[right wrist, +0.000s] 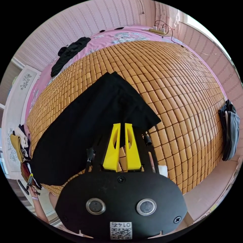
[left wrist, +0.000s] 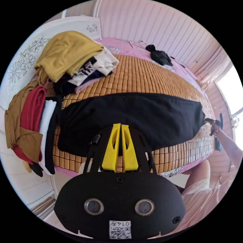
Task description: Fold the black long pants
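Observation:
The black long pants lie flat and stretched lengthwise on the bamboo mat of a bed. In the left gripper view, my left gripper has its yellow jaws pressed together on the pants' near edge. The right gripper shows far right at the pants' other end, held by a hand. In the right gripper view, my right gripper is shut on the near end of the pants, which run off to the lower left. There the left gripper sits at their far corner.
A pile of mustard, white, red and dark clothes sits by the white headboard. Another black garment lies on the pink sheet beyond the mat. A dark grey garment hangs over the bed edge. A power strip lies at the far side.

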Demonstrator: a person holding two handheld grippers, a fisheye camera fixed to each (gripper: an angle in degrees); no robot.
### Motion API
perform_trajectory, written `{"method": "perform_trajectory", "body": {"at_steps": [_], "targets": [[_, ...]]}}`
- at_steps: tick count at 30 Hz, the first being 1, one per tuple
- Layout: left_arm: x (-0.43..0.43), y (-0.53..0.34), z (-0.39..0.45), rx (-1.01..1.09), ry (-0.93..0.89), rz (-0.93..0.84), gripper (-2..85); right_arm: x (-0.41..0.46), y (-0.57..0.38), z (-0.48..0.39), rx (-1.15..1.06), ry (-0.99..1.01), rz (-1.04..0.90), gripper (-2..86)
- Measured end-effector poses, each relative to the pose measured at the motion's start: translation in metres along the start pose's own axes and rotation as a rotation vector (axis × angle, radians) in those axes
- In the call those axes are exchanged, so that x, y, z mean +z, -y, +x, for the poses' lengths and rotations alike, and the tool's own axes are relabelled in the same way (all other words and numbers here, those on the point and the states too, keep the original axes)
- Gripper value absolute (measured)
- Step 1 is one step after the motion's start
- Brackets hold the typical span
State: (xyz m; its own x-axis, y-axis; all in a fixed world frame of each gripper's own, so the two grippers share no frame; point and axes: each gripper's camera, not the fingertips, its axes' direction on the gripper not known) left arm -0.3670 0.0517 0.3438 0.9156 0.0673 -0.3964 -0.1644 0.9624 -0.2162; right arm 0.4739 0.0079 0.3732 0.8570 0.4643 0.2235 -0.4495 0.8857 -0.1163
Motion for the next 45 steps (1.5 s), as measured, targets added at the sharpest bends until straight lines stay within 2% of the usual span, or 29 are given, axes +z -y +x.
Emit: {"method": "perform_trajectory", "body": {"at_steps": [2, 4, 11, 15, 19, 24, 26, 28, 31, 34, 35, 39, 45], "targets": [[0.039, -0.001, 0.021, 0.021, 0.086, -0.127, -0.9, 0.005, -0.01, 0.009, 0.011, 0.02, 0.001, 0.8], [0.041, -0.003, 0.03, 0.011, 0.1, -0.093, -0.9, 0.012, -0.026, 0.023, 0.006, 0.022, -0.036, 0.1], [0.057, -0.022, 0.061, 0.198, 0.252, -0.238, -1.0, 0.008, -0.11, 0.082, 0.075, 0.15, -0.088, -0.3], [0.058, -0.037, 0.056, 0.171, 0.244, -0.268, -1.0, -0.013, -0.171, 0.111, 0.085, 0.144, -0.107, 0.0], [0.026, -0.047, 0.067, 0.123, 0.108, -0.127, -0.7, -0.048, -0.203, 0.132, 0.122, 0.124, 0.003, 2.1], [-0.003, -0.064, 0.156, 0.36, -0.072, 0.005, 0.6, -0.06, -0.189, 0.146, 0.22, 0.281, 0.052, 7.8], [0.007, -0.077, 0.206, 0.505, -0.162, 0.02, 2.4, -0.058, -0.179, 0.146, 0.244, 0.303, 0.024, 7.6], [0.018, -0.083, 0.235, 0.56, -0.227, 0.013, 3.4, -0.063, -0.167, 0.139, 0.246, 0.329, -0.028, 2.3], [0.032, -0.086, 0.268, 0.606, -0.328, -0.008, 4.9, -0.108, -0.165, 0.118, 0.133, 0.365, 0.063, 0.8], [0.031, -0.085, 0.29, 0.681, -0.335, 0.0, 6.1, -0.168, -0.194, 0.119, 0.089, 0.292, 0.25, 0.6], [0.03, -0.083, 0.295, 0.701, -0.323, 0.017, 6.3, -0.172, -0.201, 0.124, 0.103, 0.286, 0.26, 0.7], [0.029, -0.074, 0.3, 0.713, -0.296, 0.062, 6.5, -0.15, -0.231, 0.153, 0.177, 0.182, 0.148, 3.6], [0.049, -0.05, 0.311, 0.8, -0.175, 0.059, 7.4, -0.156, -0.209, 0.117, 0.012, 0.026, 0.181, 7.1]]}}
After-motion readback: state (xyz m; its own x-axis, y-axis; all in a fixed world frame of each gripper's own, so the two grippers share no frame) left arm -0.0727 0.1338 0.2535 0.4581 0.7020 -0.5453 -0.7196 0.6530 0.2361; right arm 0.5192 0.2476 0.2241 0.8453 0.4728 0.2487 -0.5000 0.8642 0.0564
